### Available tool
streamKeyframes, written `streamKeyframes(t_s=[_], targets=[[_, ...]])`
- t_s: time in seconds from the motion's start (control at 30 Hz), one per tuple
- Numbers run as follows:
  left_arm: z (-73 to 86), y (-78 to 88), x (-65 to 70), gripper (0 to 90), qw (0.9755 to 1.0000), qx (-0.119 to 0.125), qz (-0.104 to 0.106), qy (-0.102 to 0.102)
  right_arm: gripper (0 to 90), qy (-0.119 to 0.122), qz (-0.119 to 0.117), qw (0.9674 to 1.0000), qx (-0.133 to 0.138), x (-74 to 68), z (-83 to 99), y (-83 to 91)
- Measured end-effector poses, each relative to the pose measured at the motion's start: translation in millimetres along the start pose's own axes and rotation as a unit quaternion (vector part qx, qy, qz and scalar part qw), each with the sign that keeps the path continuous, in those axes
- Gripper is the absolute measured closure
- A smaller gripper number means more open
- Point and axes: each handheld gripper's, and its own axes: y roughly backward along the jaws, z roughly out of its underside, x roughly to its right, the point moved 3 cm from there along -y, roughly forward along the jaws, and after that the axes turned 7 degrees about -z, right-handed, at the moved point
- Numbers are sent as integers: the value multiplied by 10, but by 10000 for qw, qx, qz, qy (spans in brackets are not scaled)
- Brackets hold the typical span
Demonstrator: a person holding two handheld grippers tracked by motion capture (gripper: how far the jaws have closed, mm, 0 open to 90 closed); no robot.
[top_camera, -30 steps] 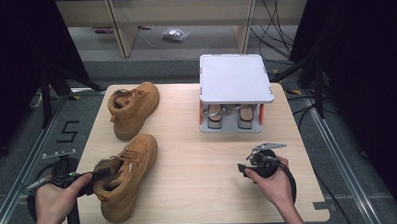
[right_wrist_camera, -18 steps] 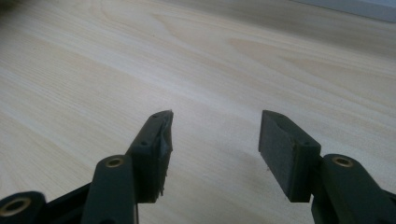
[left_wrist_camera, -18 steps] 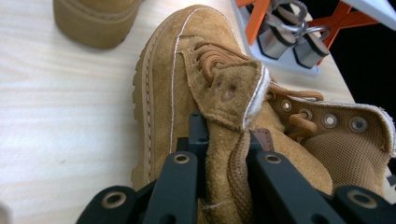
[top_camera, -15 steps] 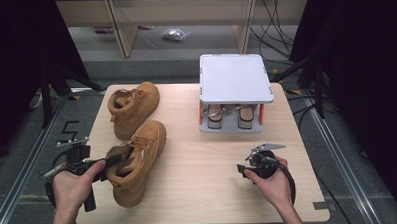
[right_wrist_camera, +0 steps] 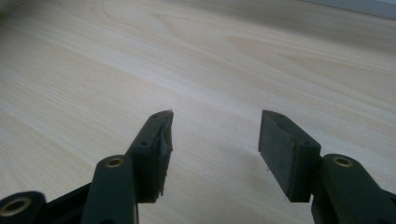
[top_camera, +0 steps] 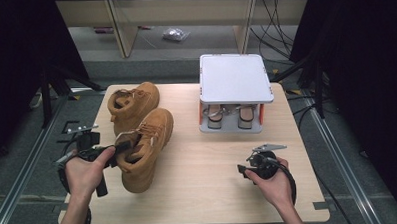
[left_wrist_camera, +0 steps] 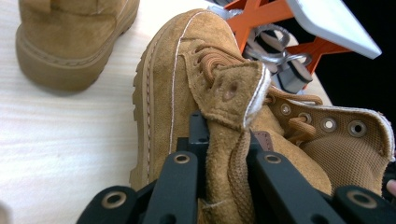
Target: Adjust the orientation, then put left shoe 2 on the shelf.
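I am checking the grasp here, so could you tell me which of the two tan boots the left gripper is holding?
The nearer boot, clamped at its tongue by the left gripper. The farther boot stands free behind it, nearer the table's far edge.

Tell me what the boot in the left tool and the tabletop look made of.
The boot looks like tan suede or nubuck: matte, napped surface, pale stitching, metal eyelets, mesh-like lining. The left tool pinches its tongue. The table looks like pale wood or wood-grain laminate, smooth with visible grain.
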Motion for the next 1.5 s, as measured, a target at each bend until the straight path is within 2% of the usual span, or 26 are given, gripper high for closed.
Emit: streamKeyframes(t_s=[0.07,0.1,0.13,0.23,0.33,0.37,0.53,0.57,0.6,0.63,0.67,0.7,0.77,0.8,0.83,0.87,0.9,1.07,1.1,1.2,1.37,1.47,1.5], targets=[[-24,-20,24,828,10000,10,1,0,451,-38,-52,10000,-2,-9,4,7],[-34,-33,34,828,10000,45,24,-2,452,47,-111,9999,-8,-4,7,20],[-46,-43,45,828,10000,25,12,-18,451,76,-13,9999,75,5,2,14],[-78,-81,75,829,10000,35,28,-28,452,40,-101,9999,114,6,4,21],[-105,-113,98,829,10000,34,40,-28,452,73,-70,9998,178,6,-3,32],[-115,-123,107,829,10000,46,52,-12,452,-53,-63,9999,134,-11,3,42],[-154,-162,148,829,10000,56,63,-38,453,-138,-119,9997,134,-30,15,45],[-162,-167,155,829,9999,75,74,-36,453,-68,-116,9998,157,-23,18,47],[-170,-170,161,829,9999,60,83,-40,452,-147,-112,9996,195,-30,22,43],[-178,-173,166,829,9999,56,101,-31,452,-43,-42,9999,111,2,26,56],[-186,-178,174,829,9999,67,97,-26,453,-90,-53,9998,147,-3,31,50],[-193,-182,179,829,9999,67,100,-36,453,67,-112,9997,223,18,29,43],[-207,-188,195,829,9999,79,103,-38,453,44,-133,9997,216,23,39,45],[-215,-188,200,829,9999,72,118,-29,452,-104,-138,9997,179,7,47,54],[-222,-193,206,829,9999,100,110,-28,453,49,-118,9996,234,30,44,54],[-229,-192,207,829,9999,75,127,-24,452,-115,-103,9998,152,9,52,71],[-235,-197,209,829,9999,83,129,-17,452,-126,-135,9997,184,11,51,67],[-256,-206,217,829,9999,103,124,-10,452,-69,-78,9997,222,2,43,88],[-264,-208,216,829,9999,98,124,3,452,-132,-152,9995,224,-6,43,82],[-285,-212,219,829,9998,103,142,18,452,-88,-69,9997,224,4,39,93],[-323,-217,224,829,9997,168,146,58,452,-123,-128,9996,232,2,43,96],[-355,-232,233,829,9997,180,141,61,452,-59,-59,9997,248,29,37,88],[-366,-240,237,829,9997,167,153,67,452,-91,-137,9996,251,23,37,96]])
